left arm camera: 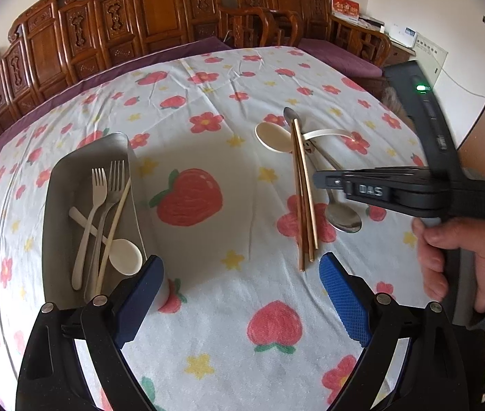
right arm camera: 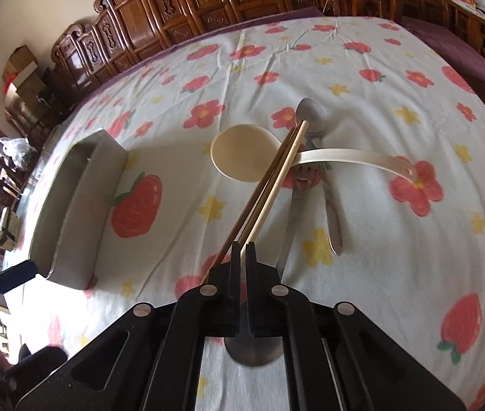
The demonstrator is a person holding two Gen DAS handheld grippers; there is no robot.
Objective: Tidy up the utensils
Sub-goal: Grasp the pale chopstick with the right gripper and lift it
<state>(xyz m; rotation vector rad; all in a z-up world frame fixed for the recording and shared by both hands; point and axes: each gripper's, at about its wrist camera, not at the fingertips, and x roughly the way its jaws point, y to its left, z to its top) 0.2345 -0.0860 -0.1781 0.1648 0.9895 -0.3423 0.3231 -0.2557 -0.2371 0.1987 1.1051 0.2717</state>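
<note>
In the right wrist view my right gripper (right arm camera: pixel 241 248) is shut on a cream chopstick (right arm camera: pixel 273 191), part-way along its length. Two brown chopsticks (right arm camera: pixel 252 198) lie beside it, all resting across a cream spoon (right arm camera: pixel 239 154) in a pile with a metal spoon (right arm camera: pixel 311 113) and a fork (right arm camera: pixel 293 219). Another metal spoon's bowl (right arm camera: pixel 254 354) shows under the gripper. My left gripper (left arm camera: pixel 242 284) hangs open over bare cloth, between the metal tray (left arm camera: pixel 60 178) and the chopsticks (left arm camera: pixel 302 205). The tray holds two forks (left arm camera: pixel 96 191), a white spoon (left arm camera: pixel 124 257) and a cream chopstick (left arm camera: pixel 113 233).
A flower-and-strawberry tablecloth (left arm camera: pixel 208 325) covers the whole table. Carved wooden chairs (left arm camera: pixel 160 10) line its far side. A person's hand (left arm camera: pixel 461 260) holds the right gripper (left arm camera: pixel 345 188) at the right of the left wrist view. Boxes (right arm camera: pixel 19 68) stand in the far left corner.
</note>
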